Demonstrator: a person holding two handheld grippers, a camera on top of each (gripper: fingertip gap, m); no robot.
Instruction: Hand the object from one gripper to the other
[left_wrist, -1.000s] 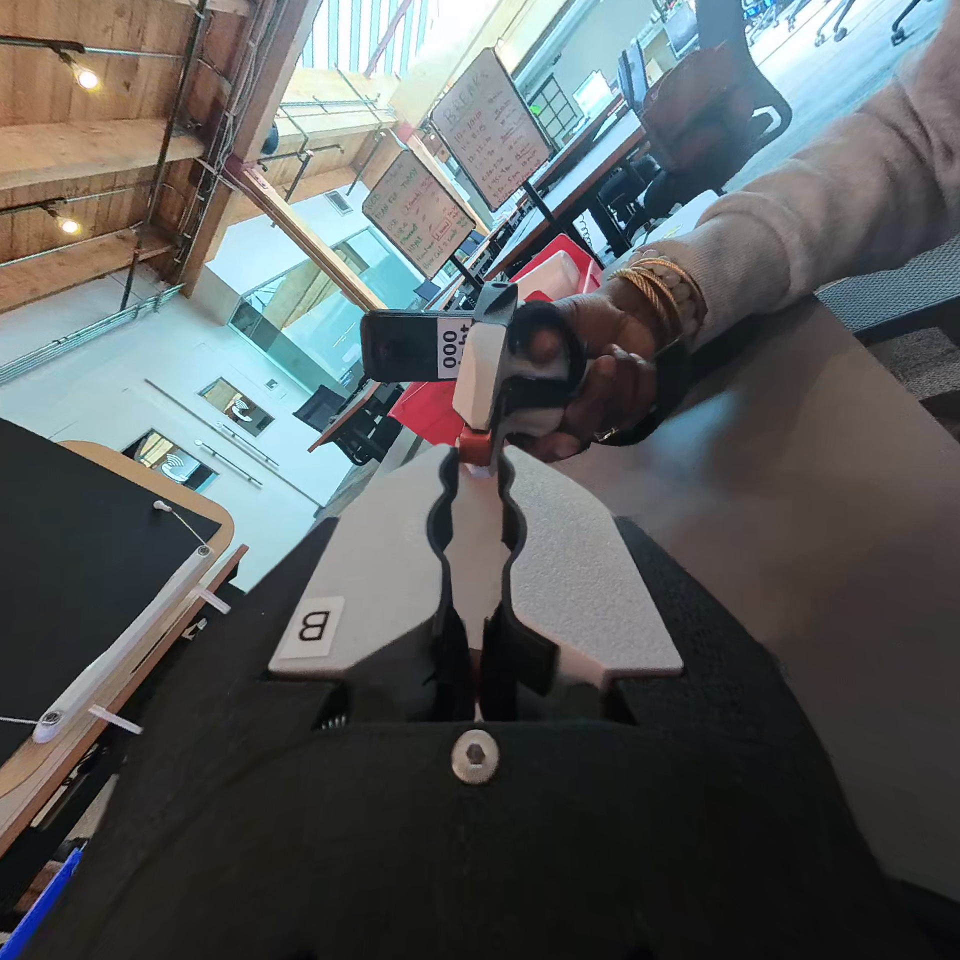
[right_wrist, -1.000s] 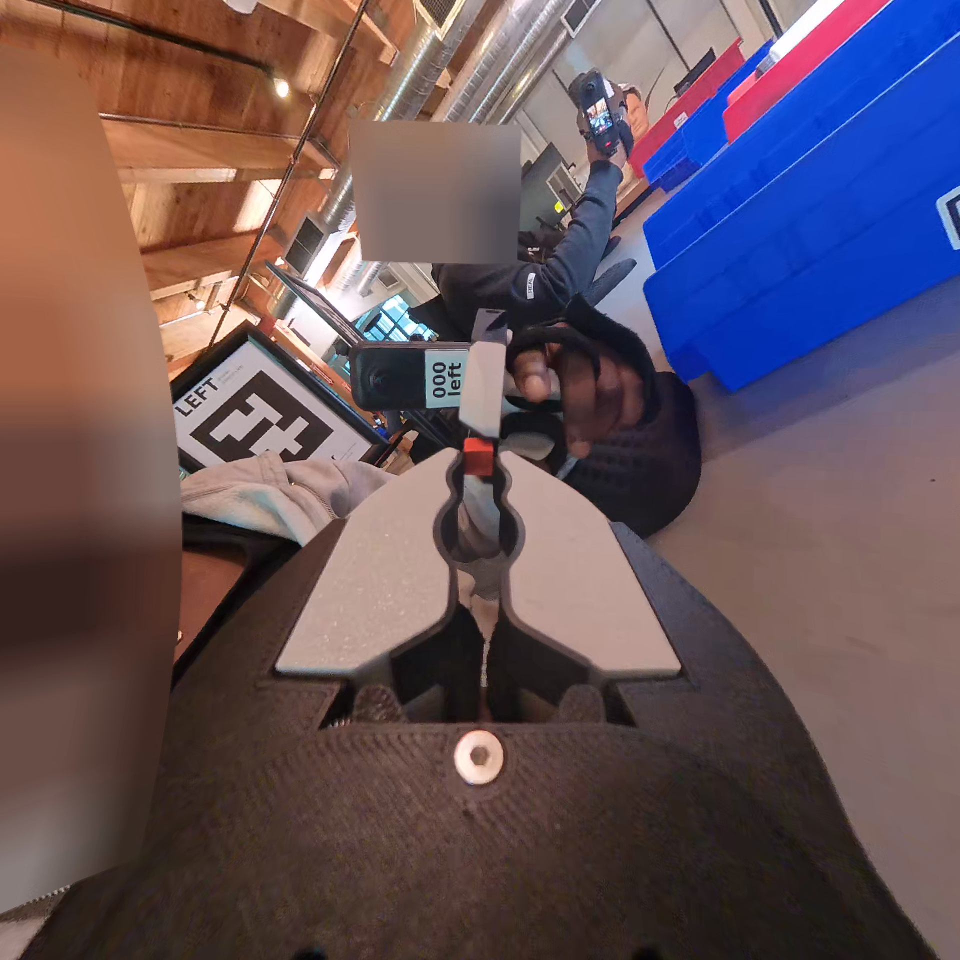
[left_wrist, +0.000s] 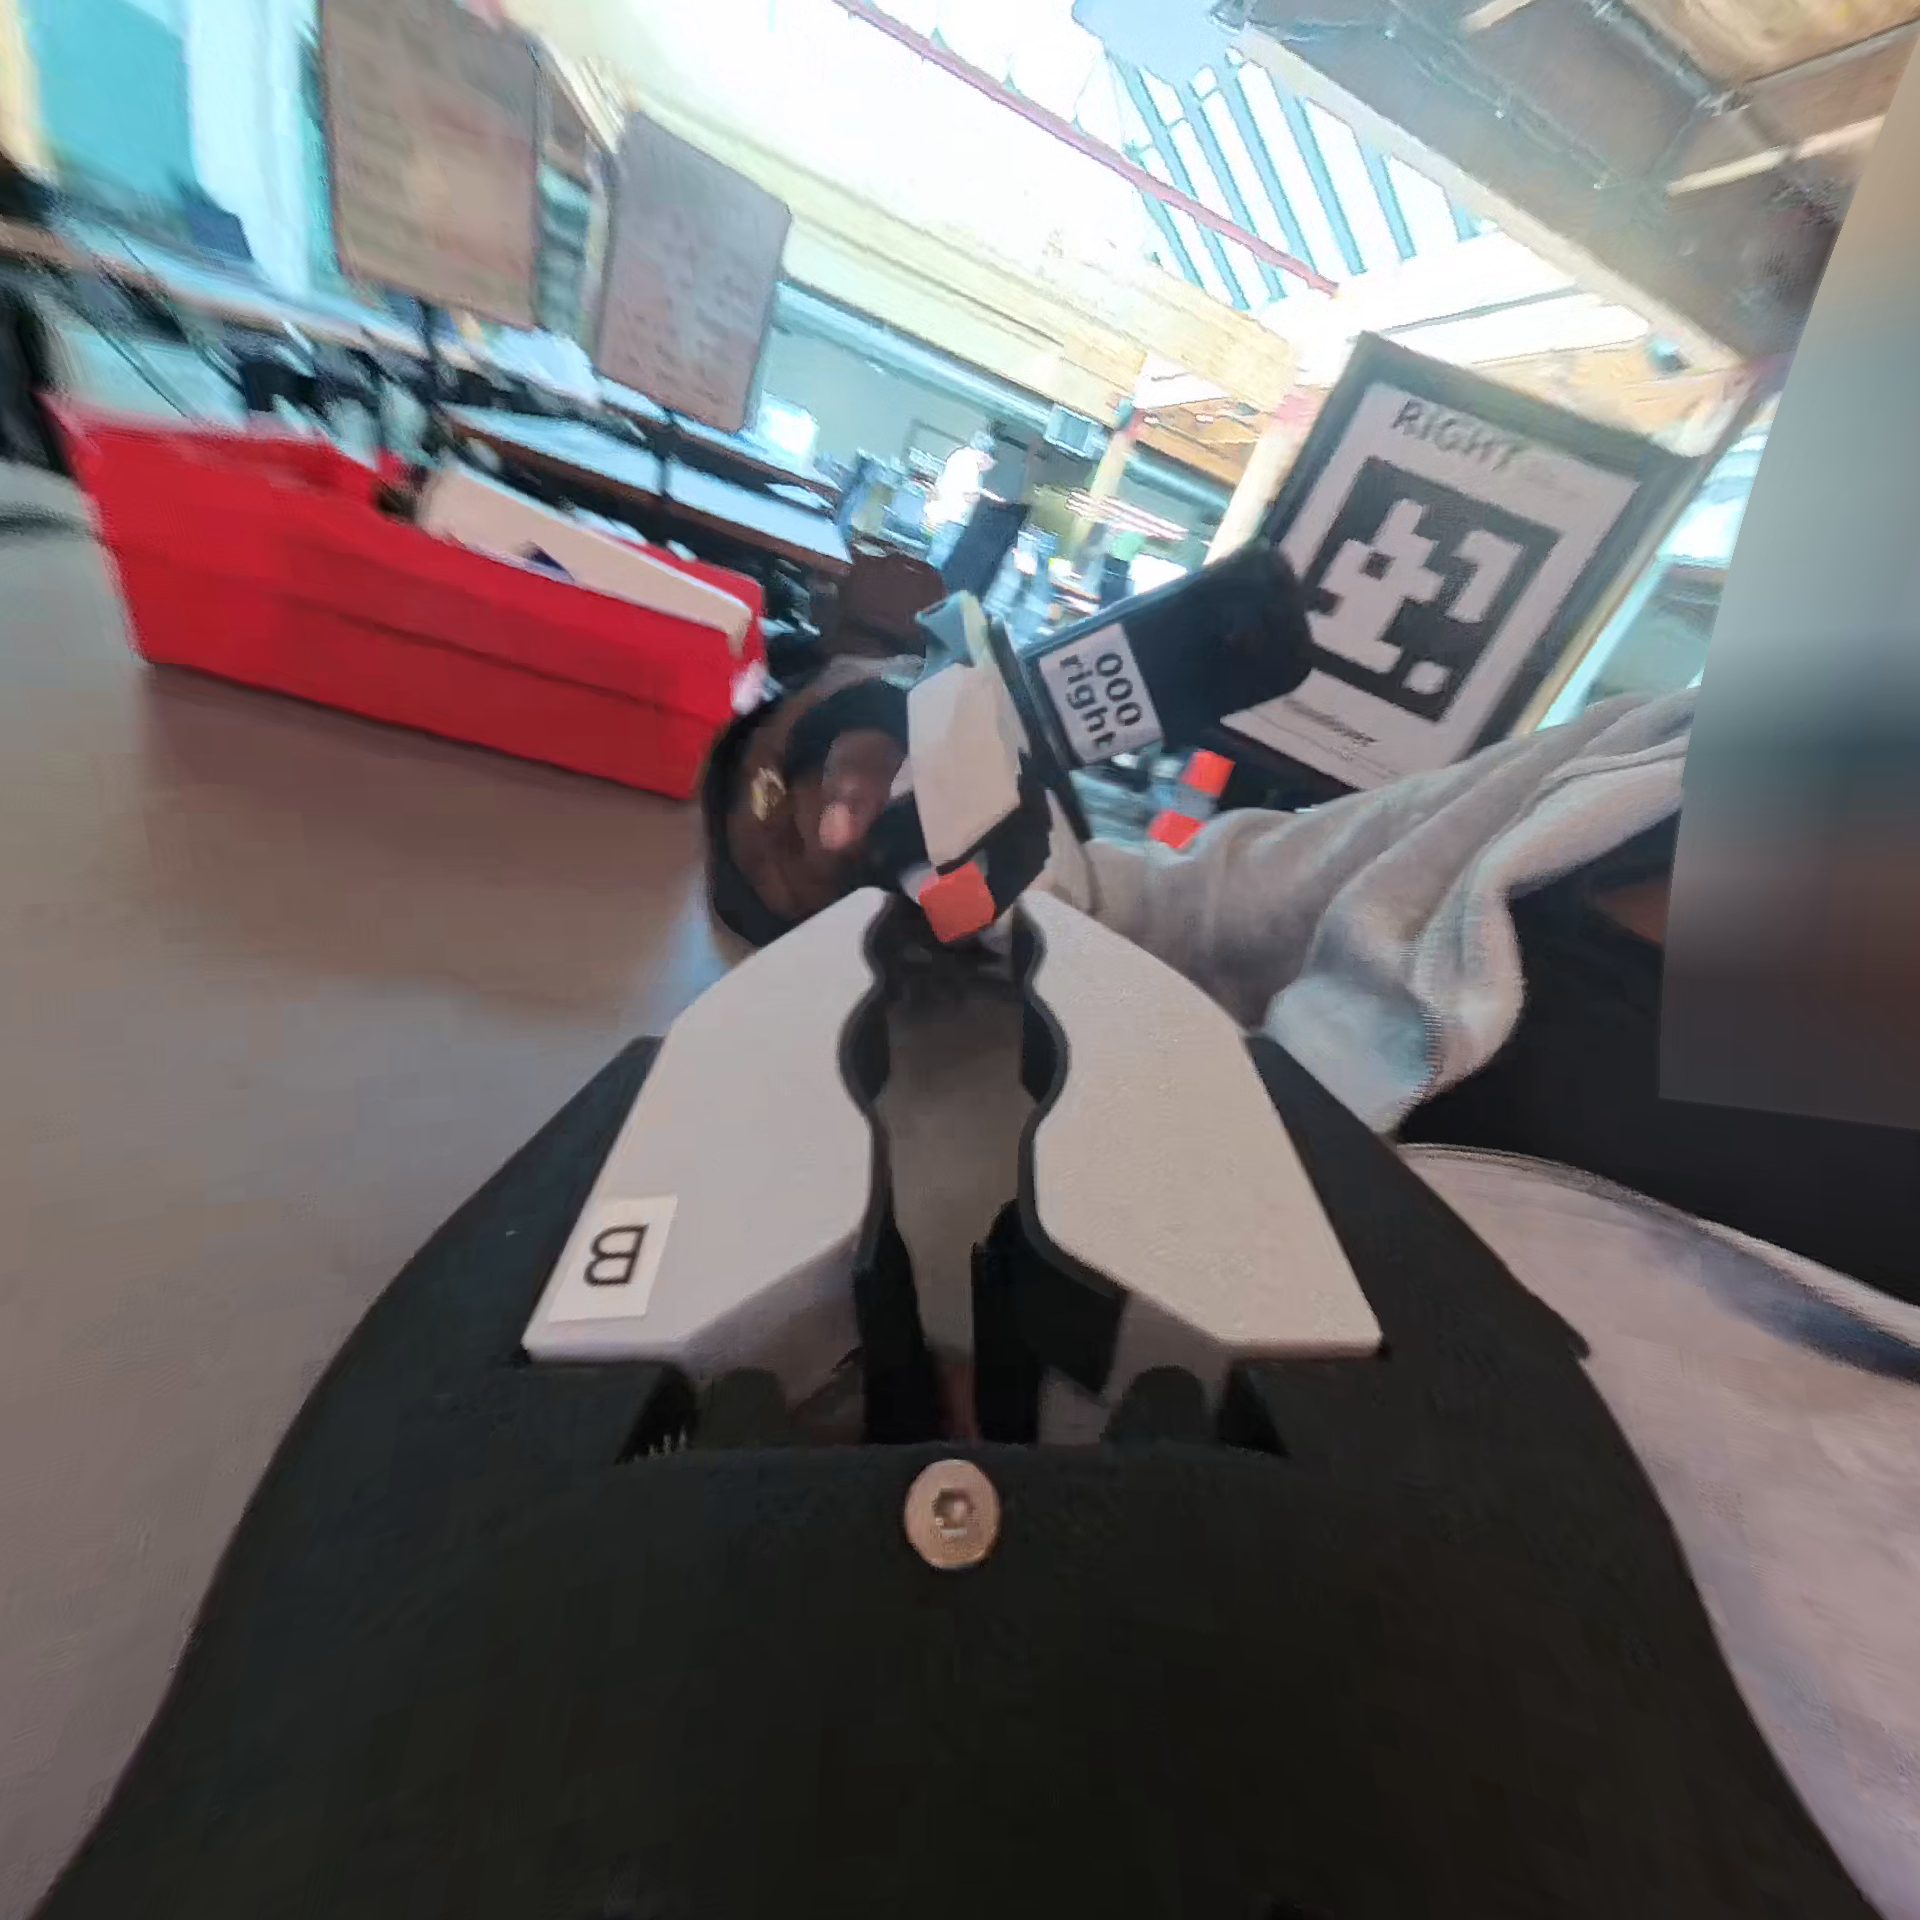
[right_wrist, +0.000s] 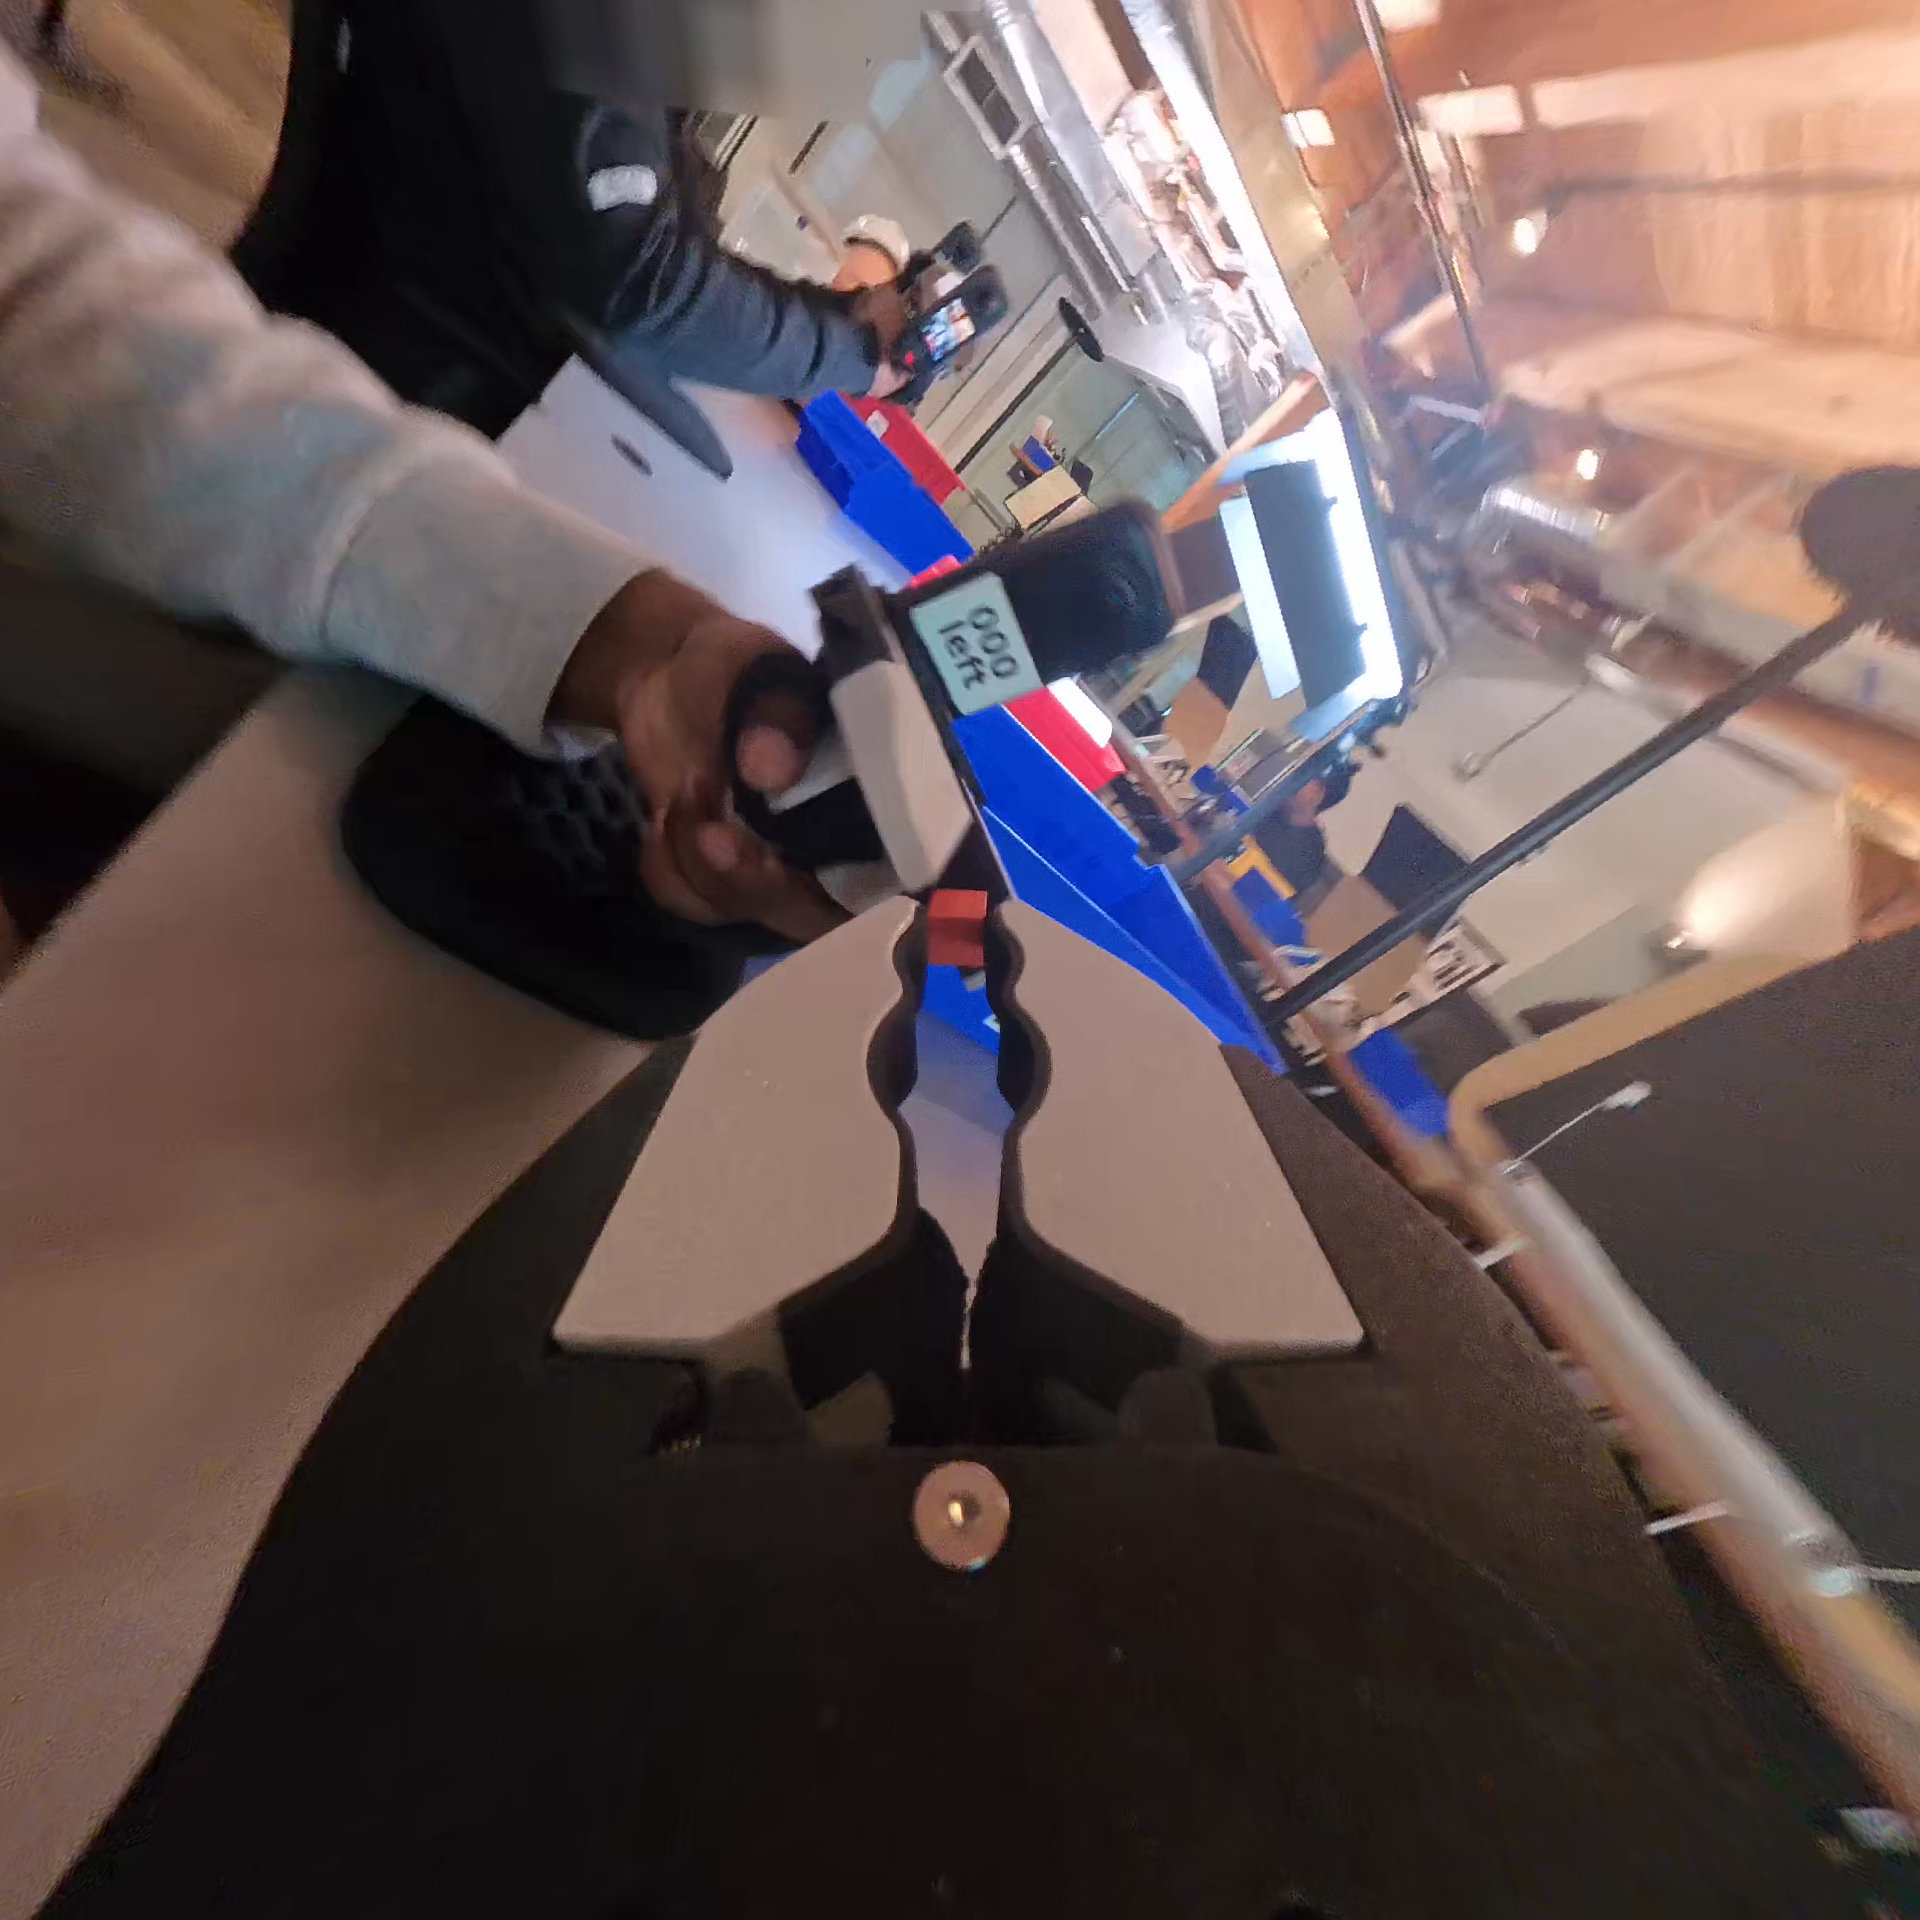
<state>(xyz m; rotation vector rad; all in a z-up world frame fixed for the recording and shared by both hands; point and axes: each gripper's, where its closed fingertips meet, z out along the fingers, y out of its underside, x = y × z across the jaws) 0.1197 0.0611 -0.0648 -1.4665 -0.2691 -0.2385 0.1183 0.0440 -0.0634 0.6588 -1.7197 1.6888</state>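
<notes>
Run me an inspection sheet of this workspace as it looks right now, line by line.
Surface: grey table, bare near the grippers.
Job's things: small red block, held up in the air.
Clutter: red bin and blue bins at the far side; framed black-and-white marker board.
Grippers: right gripper looks shut on the red block; left gripper is tip to tip with it, fingers apart and seemingly clear of the block.
Cables: thin white cord on a black board; none seen on the table.
Surroundings: open workshop with a wooden ceiling, whiteboards, and another person holding a device.
</notes>
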